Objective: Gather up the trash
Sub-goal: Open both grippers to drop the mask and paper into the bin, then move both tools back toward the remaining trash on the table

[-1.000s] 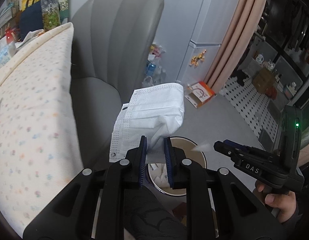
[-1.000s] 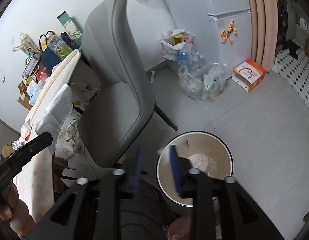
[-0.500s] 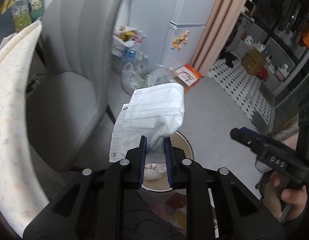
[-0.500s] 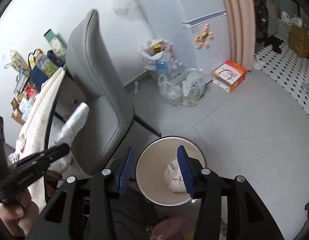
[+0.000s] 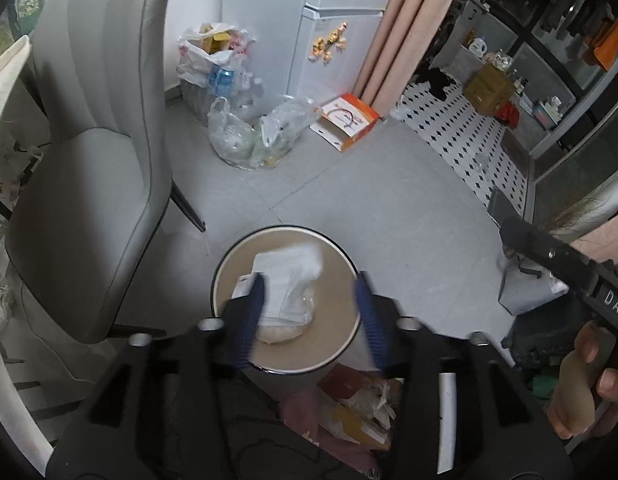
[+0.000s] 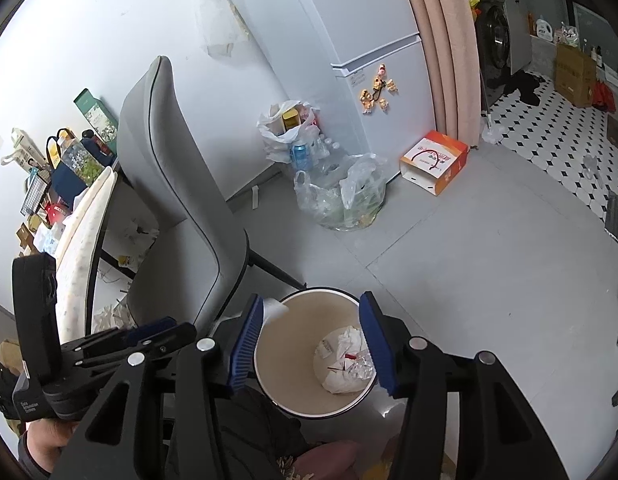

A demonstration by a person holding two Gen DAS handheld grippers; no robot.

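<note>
The left gripper is hovering directly above the round waste bin with its blue pads spread wide apart and gripping nothing, and the white face mask is lying just below and between them, inside the bin on crumpled waste. The right gripper is likewise standing open and empty over the same bin, framing crumpled paper at the bottom. Farther ahead, a grey chair is standing to the left, with clear plastic bags and an orange box lying beyond beside a white refrigerator.
</note>
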